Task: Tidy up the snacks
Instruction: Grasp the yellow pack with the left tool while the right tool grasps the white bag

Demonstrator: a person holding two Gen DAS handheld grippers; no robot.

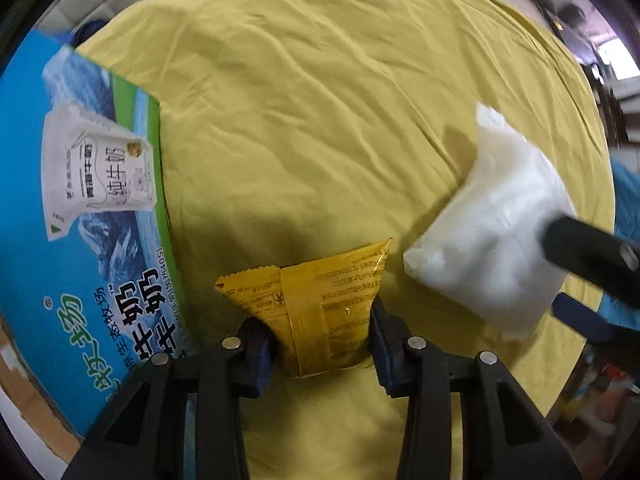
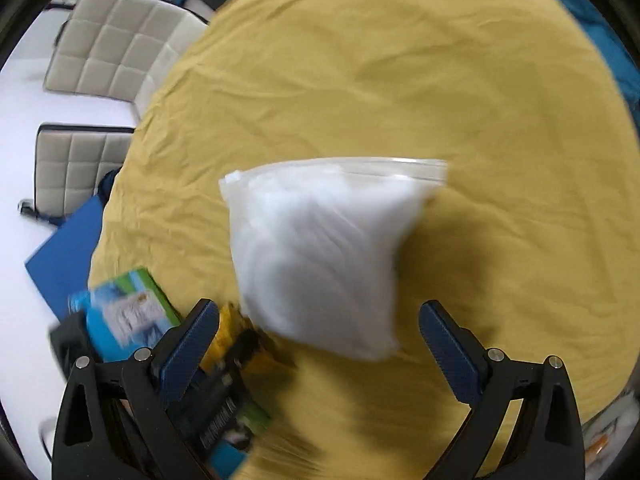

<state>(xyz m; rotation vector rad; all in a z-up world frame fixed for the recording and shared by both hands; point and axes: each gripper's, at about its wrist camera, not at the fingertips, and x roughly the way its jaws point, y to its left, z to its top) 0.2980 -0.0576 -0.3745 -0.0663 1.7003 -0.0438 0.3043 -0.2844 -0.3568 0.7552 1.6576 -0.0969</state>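
Note:
A yellow snack packet (image 1: 320, 304) with printed text is held between the blue pads of my left gripper (image 1: 320, 340), above the yellow tablecloth (image 1: 320, 120). A white zip bag (image 1: 492, 236) lies on the cloth to the right, and the right gripper's dark finger (image 1: 588, 256) reaches in beside it. In the right wrist view the same white zip bag (image 2: 320, 256), blurred, sits ahead of my right gripper (image 2: 320, 344), whose fingers stand wide apart with nothing between them. The yellow packet (image 2: 228, 332) shows at lower left.
A blue and green milk carton box (image 1: 88, 216) stands at the left edge of the round table, also blurred in the right wrist view as the box (image 2: 124, 316). Padded cream chairs (image 2: 112, 40) stand beyond the table. Blue fabric (image 2: 600, 40) lies at the far right.

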